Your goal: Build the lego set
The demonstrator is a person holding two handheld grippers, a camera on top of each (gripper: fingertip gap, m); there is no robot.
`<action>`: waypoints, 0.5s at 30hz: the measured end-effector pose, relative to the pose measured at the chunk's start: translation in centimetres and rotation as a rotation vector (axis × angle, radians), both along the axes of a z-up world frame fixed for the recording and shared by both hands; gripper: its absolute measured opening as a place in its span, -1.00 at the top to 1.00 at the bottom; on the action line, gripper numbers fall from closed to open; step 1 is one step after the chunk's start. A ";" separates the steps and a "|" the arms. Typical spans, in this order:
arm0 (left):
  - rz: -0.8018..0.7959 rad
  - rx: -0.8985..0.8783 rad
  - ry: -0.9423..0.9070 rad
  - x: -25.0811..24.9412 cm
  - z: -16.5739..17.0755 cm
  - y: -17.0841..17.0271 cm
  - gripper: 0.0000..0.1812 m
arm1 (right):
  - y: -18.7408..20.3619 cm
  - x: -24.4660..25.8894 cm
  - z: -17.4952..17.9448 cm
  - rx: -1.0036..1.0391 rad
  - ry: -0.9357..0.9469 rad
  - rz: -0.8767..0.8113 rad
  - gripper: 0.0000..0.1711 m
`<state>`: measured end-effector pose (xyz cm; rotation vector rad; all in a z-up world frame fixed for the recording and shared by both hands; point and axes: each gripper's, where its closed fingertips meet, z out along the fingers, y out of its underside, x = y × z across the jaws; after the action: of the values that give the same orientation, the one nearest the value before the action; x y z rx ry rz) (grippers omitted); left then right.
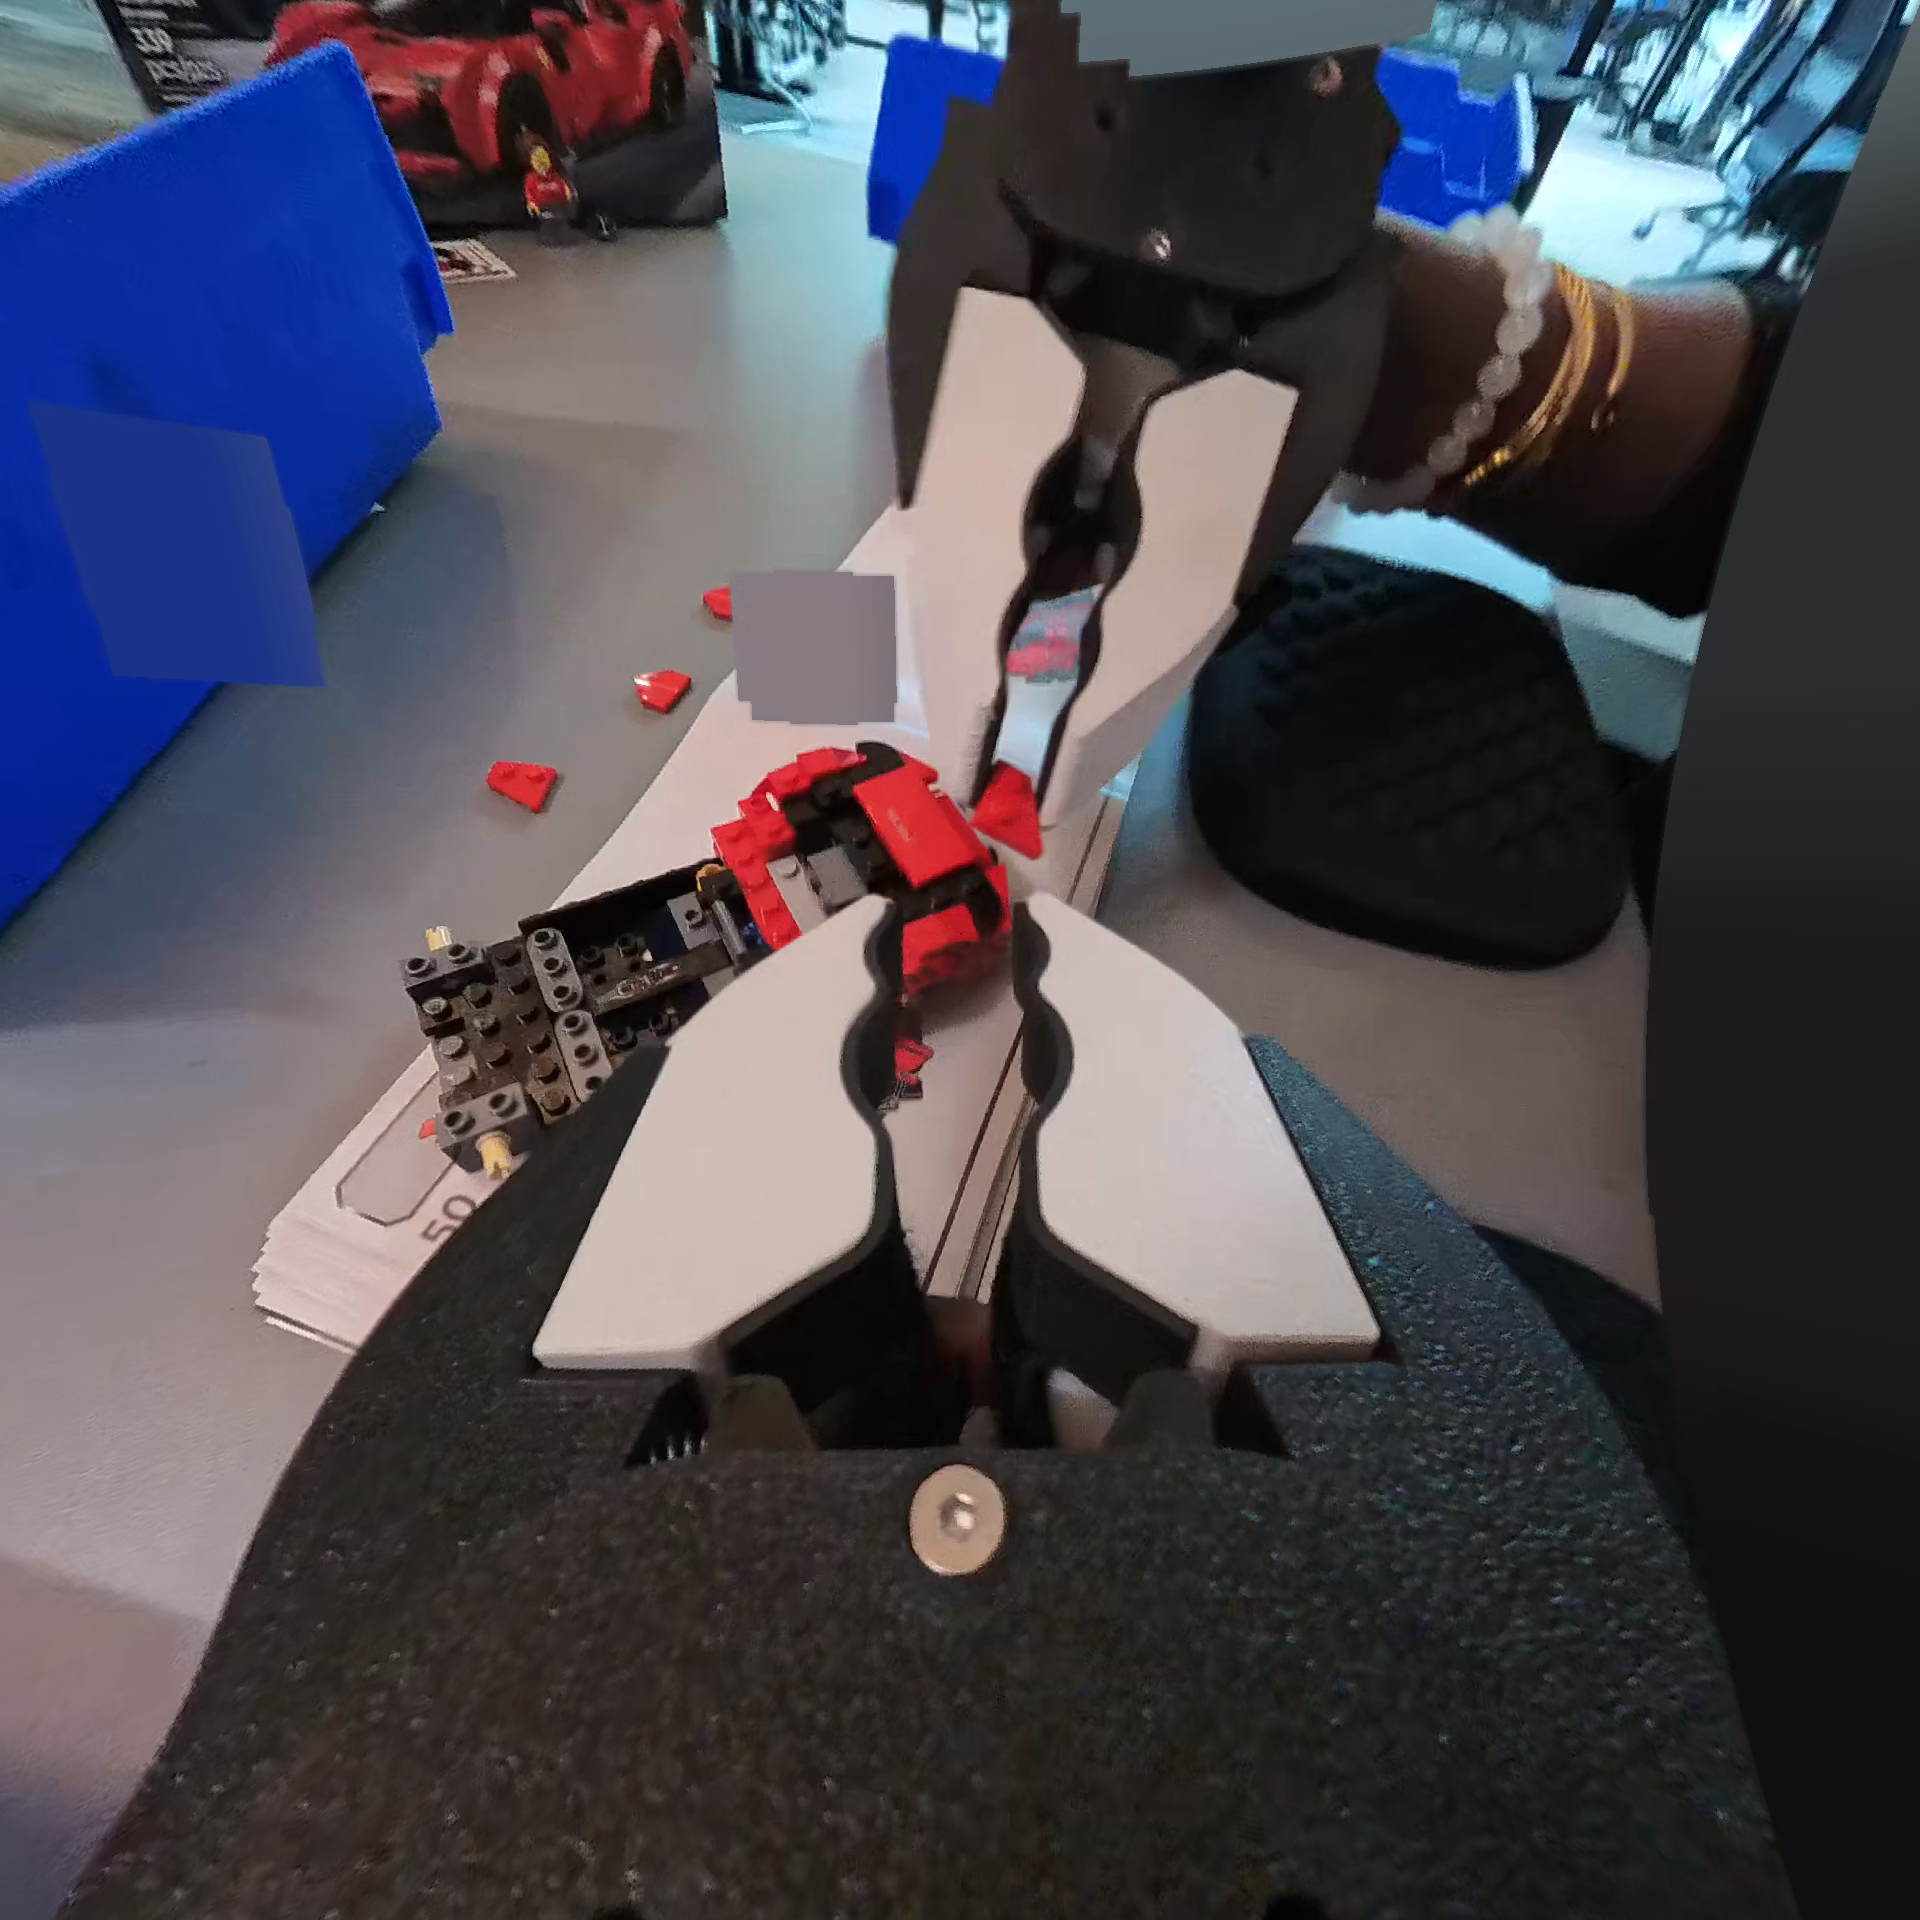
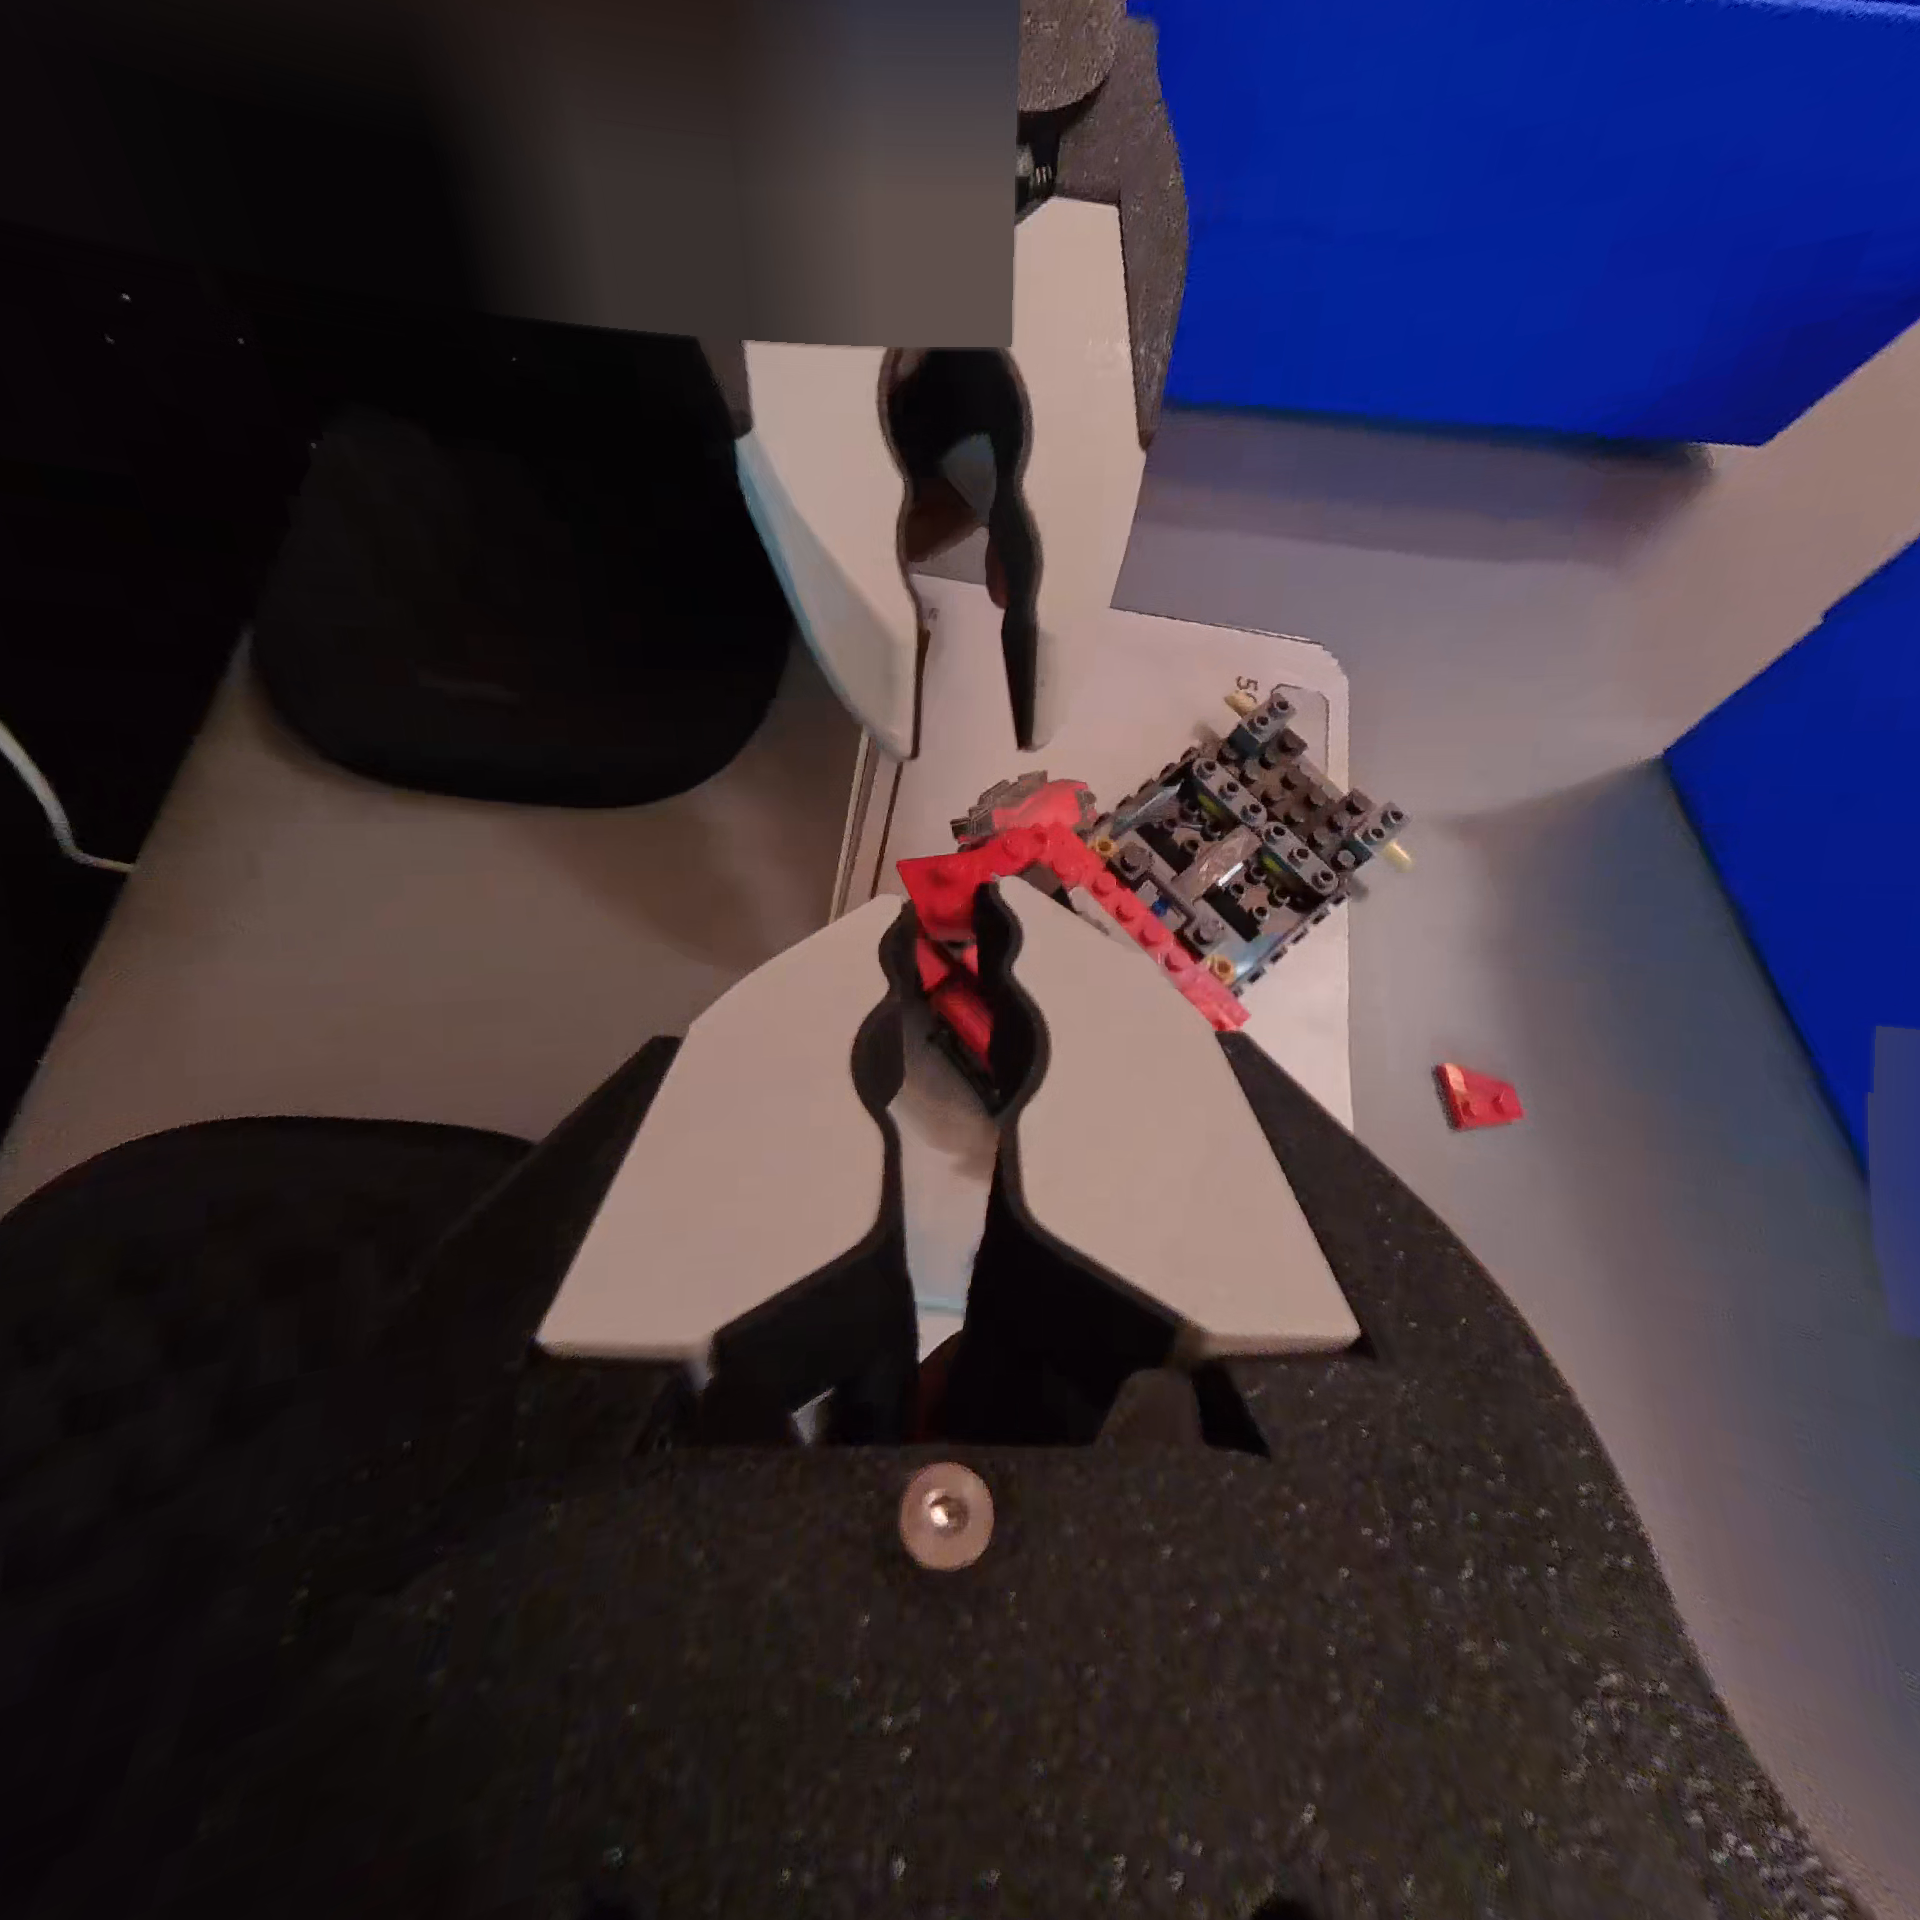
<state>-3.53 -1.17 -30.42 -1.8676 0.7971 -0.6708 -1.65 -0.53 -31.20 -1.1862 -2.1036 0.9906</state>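
The half-built car [image 1: 790,914] lies on the open booklet [image 1: 665,821] on the grey counter [image 1: 520,436]. Its red front end points toward the two grippers; its dark grey, studded chassis end sits over the booklet's corner.

The left gripper [image 1: 951,914] comes in from the near side, its fingers [image 1: 769,1091] parted by a narrow gap with the tips at the car's red end. In the right wrist view the same gripper's tips hang just above the booklet, so whether they actually pinch the car is hard to say.

The right gripper [image 2: 992,894] faces it from the far side. Its fingers are almost closed and grip a red wedge [image 1: 1010,810], which is pressed against the car's red nose.

Three more red wedges [image 1: 523,781] lie loose on the counter just beside the booklet. A blue bin [image 1: 208,364] stands to the left and another farther back. The set's box [image 1: 499,104], showing a red car, stands behind the left bin. A black textured pad [image 1: 1423,758] lies to the right of the booklet. The wrist [image 1: 1538,384] behind the right gripper wears bead and gold bracelets.
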 end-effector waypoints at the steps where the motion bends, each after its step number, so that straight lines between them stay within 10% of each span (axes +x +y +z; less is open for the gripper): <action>1: -0.007 0.002 0.020 0.0 -0.2 -0.1 0.79 | -0.2 -0.3 -0.1 -0.011 -0.009 0.015 0.87; 15: -0.038 0.065 0.233 1.0 -2.4 0.0 0.76 | -0.2 -0.7 -1.7 -0.030 -0.107 0.122 0.87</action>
<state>-2.52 -1.20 -32.84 -1.8965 0.9946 -0.4493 -2.30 -0.72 -32.92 -1.1609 -2.2759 1.0372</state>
